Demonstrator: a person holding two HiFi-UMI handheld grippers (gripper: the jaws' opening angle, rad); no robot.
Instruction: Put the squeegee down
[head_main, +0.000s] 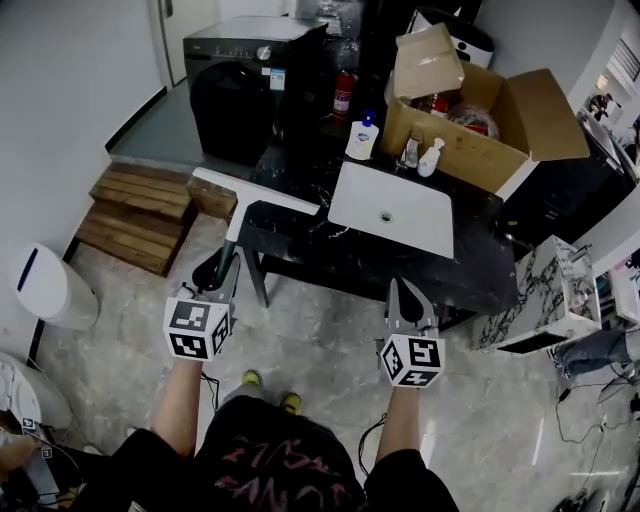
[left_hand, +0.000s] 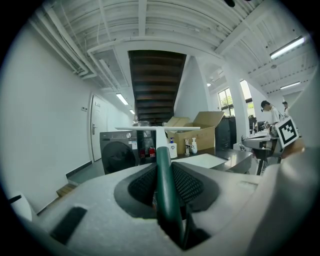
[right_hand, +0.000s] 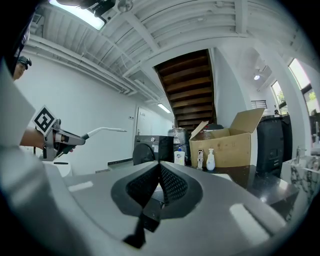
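we are at the carrying stage: the squeegee (head_main: 255, 192) has not been set down and is up in the air, its green handle clamped between the jaws of the left gripper (head_main: 222, 278), its white blade reaching out over the near left corner of the black counter (head_main: 470, 260). the right gripper (right_hand: 159, 170) is clenched on nothing, jaws pressed together, held level in front of the counter edge. as we judge it, the next move calls for picking a bare patch, most likely the dark top beside the white basin (head_main: 360, 195), lowering the blade until it and the handle rest flat, and only then letting the jaws go, since a long, light tool dropped early could slide off the edge. as for containers, the basin looks empty down to its drain. the open cardboard box (head_main: 470, 150) at the back holds some red packaging, but we cannot tell what the items are. a soap dispenser (head_main: 362, 138) and a small white bottle (head_main: 431, 158) stand outside it, just in front of its wall. the washing machine (head_main: 240, 90) beyond has its door shut.
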